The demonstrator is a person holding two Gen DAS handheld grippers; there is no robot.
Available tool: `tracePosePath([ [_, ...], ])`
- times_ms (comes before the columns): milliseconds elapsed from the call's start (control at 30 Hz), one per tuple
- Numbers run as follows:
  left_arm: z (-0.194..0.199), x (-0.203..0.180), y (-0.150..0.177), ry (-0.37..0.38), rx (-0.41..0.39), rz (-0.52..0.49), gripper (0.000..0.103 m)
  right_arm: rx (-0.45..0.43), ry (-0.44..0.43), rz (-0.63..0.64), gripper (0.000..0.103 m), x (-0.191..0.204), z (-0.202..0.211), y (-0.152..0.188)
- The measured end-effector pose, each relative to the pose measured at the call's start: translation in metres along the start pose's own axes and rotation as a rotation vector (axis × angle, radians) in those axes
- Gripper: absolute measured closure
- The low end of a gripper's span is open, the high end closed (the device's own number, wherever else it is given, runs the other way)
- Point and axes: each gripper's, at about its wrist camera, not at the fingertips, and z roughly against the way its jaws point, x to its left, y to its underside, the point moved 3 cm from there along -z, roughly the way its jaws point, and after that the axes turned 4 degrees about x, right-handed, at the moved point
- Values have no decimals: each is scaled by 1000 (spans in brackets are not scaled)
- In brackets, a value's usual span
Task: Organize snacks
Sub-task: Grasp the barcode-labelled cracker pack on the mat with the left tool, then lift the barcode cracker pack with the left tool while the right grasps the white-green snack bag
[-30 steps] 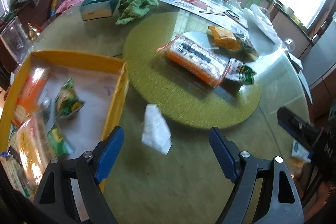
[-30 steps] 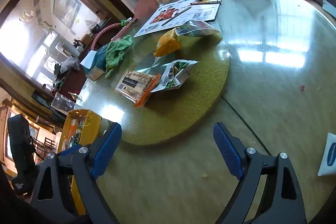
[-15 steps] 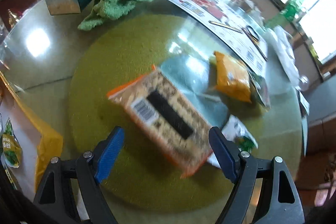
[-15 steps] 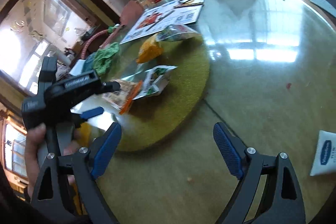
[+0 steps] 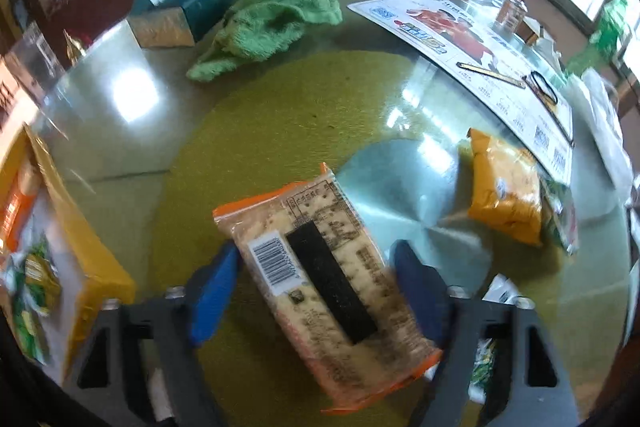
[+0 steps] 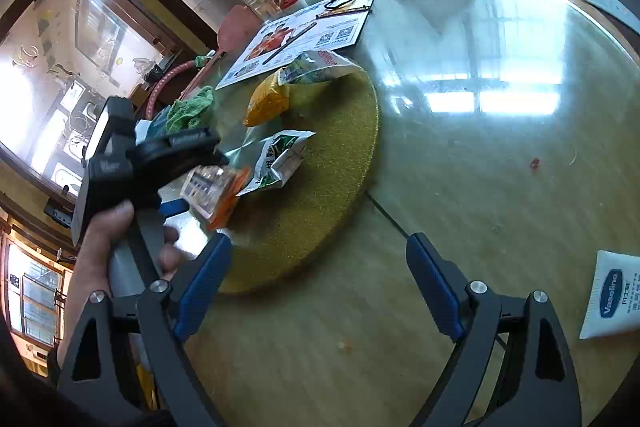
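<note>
Left claw [image 5: 316, 287] astride cracker pack [image 5: 320, 275], yellow tray [image 5: 80, 251] of snacks beside

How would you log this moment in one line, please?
left tongs: closing around cracker pack | right tongs: open, empty | tray: partly filled

"Vaseline" on the white tube [image 6: 610, 297] at the table's [image 6: 500, 147] near edge.

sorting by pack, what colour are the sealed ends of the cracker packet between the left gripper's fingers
Orange, on the cracker packet; the left wrist view shows it best.
</note>
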Motion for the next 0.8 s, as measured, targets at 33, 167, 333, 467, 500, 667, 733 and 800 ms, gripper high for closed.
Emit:
tracePosePath([
  [33,1,3,4,2,5,-28,31,0,0,2,14,0,0,0],
  [167,16,20,34,-26,4,-176,37,-6,0,11,14,1,1,0],
  [333,39,46,87,-14,-4,-293,40,-3,-23,36,14,8,0,1],
  [467,60,60,131,12,-18,-380,41,14,-47,66,14,16,-3,3],
  [500,64,64,142,25,-15,-391,41,18,-45,81,14,19,-4,4],
  [667,79,75,174,78,-23,-427,43,53,-26,105,14,30,-9,5],
  [733,81,76,181,104,-26,-438,43,98,-61,78,14,28,-15,4],
  [800,84,79,188,126,-34,-448,43,129,-77,76,14,28,-19,-1],
])
